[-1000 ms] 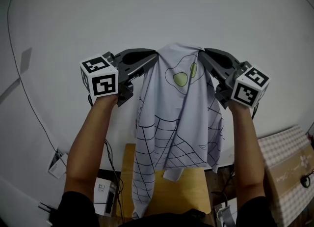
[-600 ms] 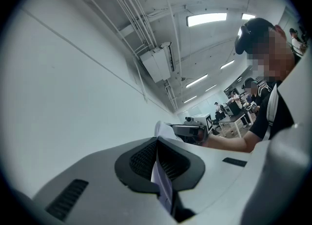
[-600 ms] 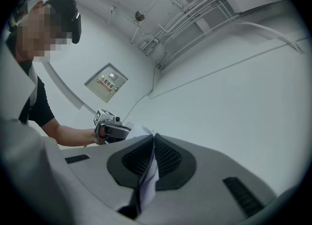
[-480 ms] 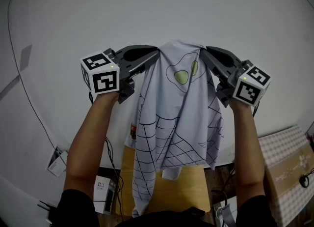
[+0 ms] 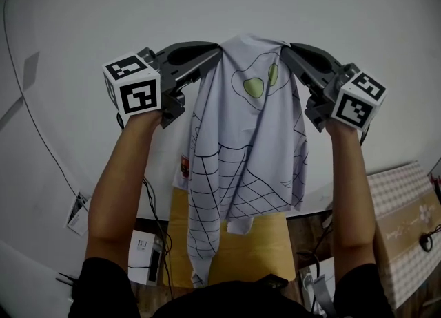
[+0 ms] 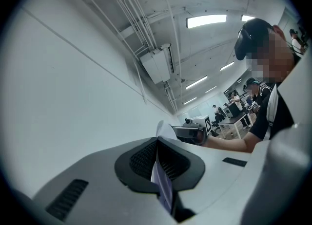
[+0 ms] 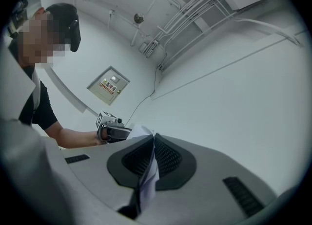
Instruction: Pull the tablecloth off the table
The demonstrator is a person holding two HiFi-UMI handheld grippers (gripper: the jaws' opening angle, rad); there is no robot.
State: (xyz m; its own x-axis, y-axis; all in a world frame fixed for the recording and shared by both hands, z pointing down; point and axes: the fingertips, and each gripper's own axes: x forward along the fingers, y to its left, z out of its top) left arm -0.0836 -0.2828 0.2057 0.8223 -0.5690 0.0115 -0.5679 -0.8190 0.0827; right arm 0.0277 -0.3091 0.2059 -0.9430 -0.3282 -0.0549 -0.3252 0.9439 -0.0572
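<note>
The white tablecloth, printed with a black web pattern and green ovals, hangs in the air between both grippers. My left gripper is shut on its upper left edge, and my right gripper is shut on its upper right edge. In the left gripper view a thin fold of tablecloth is pinched between the black pads. The right gripper view shows the same: a strip of tablecloth clamped between the pads. Both point upward toward a white wall. The cloth's lower end dangles in front of the wooden table.
A wooden table top lies below me. A checked cloth and cardboard box sit at the lower right. Cables and a small white box lie on the floor at the left. A person stands beside the grippers.
Both grippers have risen a little and moved slightly apart, lifting the tablecloth higher. Its lower end has come up with them.
</note>
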